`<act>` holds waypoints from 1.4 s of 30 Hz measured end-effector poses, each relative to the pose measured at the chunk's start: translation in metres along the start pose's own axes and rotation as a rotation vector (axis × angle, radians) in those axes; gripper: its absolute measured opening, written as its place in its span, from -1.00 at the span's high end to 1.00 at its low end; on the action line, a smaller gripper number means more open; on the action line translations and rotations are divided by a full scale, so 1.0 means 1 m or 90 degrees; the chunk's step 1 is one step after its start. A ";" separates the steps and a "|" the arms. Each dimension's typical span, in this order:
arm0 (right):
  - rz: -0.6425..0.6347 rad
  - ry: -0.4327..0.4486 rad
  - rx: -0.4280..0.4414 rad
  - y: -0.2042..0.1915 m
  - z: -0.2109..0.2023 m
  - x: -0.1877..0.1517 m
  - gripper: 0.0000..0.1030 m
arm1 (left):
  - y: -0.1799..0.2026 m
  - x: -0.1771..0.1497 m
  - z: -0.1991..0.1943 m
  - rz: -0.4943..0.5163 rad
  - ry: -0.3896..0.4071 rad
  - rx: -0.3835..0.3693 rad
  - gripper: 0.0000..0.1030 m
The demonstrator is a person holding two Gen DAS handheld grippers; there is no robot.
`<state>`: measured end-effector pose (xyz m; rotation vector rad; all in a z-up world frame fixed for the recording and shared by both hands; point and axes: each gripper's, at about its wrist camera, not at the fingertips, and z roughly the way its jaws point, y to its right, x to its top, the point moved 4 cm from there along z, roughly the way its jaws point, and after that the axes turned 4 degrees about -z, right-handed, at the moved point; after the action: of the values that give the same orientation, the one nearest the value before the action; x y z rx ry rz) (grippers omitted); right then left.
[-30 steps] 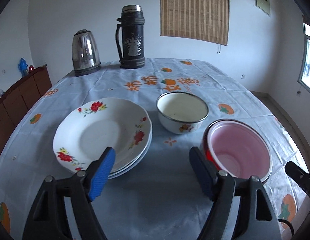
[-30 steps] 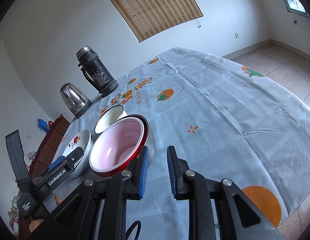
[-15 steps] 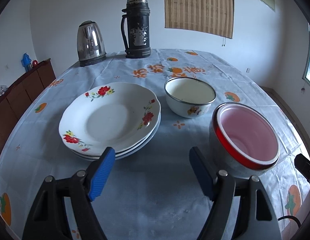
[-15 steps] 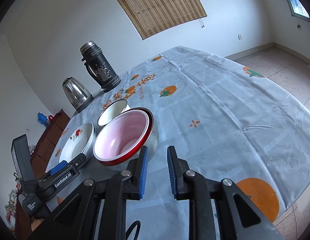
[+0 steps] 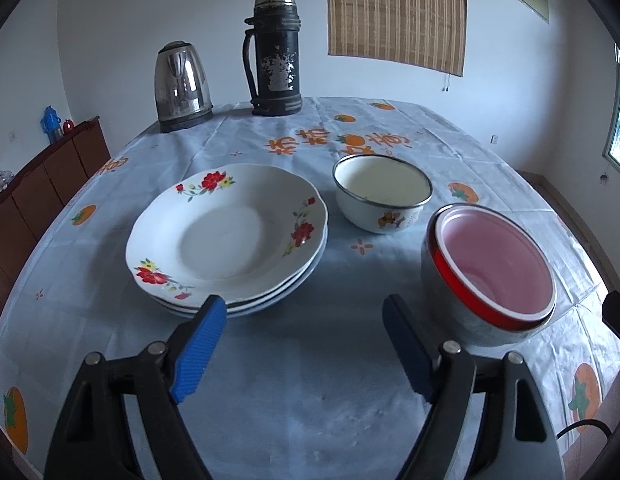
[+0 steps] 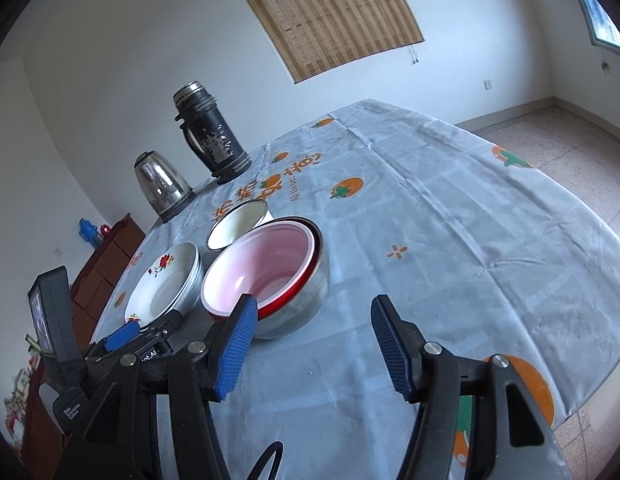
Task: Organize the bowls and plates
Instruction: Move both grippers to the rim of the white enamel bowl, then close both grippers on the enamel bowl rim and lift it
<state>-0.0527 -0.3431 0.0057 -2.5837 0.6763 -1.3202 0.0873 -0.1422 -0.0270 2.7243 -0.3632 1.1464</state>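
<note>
A stack of white flowered plates (image 5: 226, 236) sits left of centre on the table; it also shows in the right wrist view (image 6: 166, 284). A small white enamel bowl (image 5: 382, 192) stands behind and to the right of it. A red-rimmed pink bowl (image 5: 494, 268) sits nested in a steel bowl (image 5: 466, 320) at the right; the pair shows in the right wrist view too (image 6: 266, 272). My left gripper (image 5: 302, 344) is open and empty in front of the plates. My right gripper (image 6: 310, 344) is open and empty, just right of the nested bowls.
A steel kettle (image 5: 182, 84) and a black thermos (image 5: 276, 54) stand at the table's far edge. A blue cloth with orange prints (image 6: 450, 216) covers the table. A brown cabinet (image 5: 38, 184) stands at the left. The table edge drops to the floor on the right (image 6: 582, 152).
My right gripper has opened from nearly shut to wide open. The left gripper has pulled back a little, so plates and bowls sit farther off. The bowls stayed put.
</note>
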 end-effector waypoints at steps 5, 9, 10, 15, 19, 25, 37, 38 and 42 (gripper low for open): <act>-0.037 -0.014 0.025 -0.009 0.001 0.021 -0.19 | -0.009 0.022 -0.003 -0.015 0.016 0.005 -0.59; -0.051 -0.050 0.055 -0.014 0.013 0.041 -0.19 | -0.007 0.040 0.005 -0.016 0.001 -0.005 -0.59; -0.056 -0.058 0.061 -0.015 0.018 0.046 -0.19 | -0.006 0.044 0.007 -0.019 -0.004 -0.012 -0.59; -0.103 -0.076 0.048 -0.027 0.041 0.076 -0.19 | 0.005 0.070 0.026 -0.019 -0.029 -0.031 -0.48; -0.085 -0.135 0.085 -0.033 0.075 0.095 0.00 | 0.013 0.090 0.048 -0.021 -0.055 -0.045 -0.39; -0.060 -0.215 0.101 -0.041 0.128 0.112 0.04 | 0.018 0.117 0.093 -0.022 -0.124 -0.047 -0.26; -0.004 -0.369 0.072 -0.039 0.219 0.116 0.34 | 0.032 0.134 0.153 0.020 -0.212 -0.019 0.32; -0.002 -0.376 0.072 -0.038 0.223 0.114 0.35 | 0.034 0.133 0.155 0.021 -0.219 -0.028 0.32; 0.004 -0.387 0.083 -0.041 0.232 0.112 0.37 | 0.043 0.132 0.156 0.039 -0.222 -0.042 0.32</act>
<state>0.2028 -0.3722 -0.0368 -2.6498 0.4626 -0.4930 0.2706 -0.2424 -0.0377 2.8671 -0.5227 0.6524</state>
